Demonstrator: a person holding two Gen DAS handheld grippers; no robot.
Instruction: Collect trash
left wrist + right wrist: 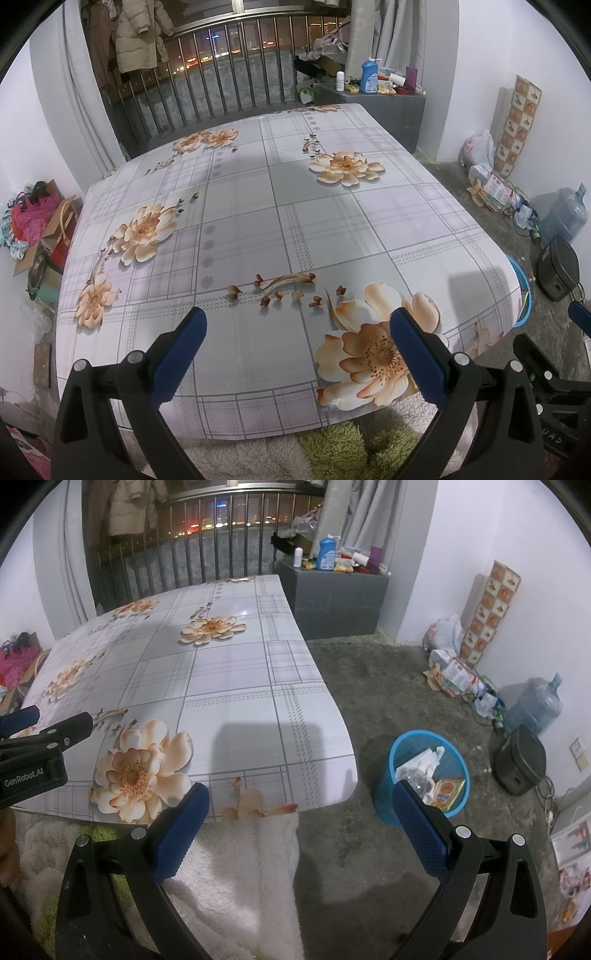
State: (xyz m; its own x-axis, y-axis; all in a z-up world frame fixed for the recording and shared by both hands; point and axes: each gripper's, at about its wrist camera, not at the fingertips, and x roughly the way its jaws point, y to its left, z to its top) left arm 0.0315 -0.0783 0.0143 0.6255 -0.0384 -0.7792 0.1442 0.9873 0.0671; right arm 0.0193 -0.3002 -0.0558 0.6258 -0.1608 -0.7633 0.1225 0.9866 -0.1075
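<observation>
Blue mesh trash bin [404, 775] upright on concrete floor [369, 686] just right of table [240, 709] corner, mouth up, wrappers and tissue inside. Left gripper [297, 326] over flowered tablecloth, jaws wide apart, empty. Right gripper [301, 803] spread wide, empty, near bin

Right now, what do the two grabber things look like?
Both match. The left gripper has two black plastic arms with silver round bolts and dark blue bumpy pads on the fingertips. The right gripper looks the same. White letters on the left one's side say GenRobot.AI.
</observation>
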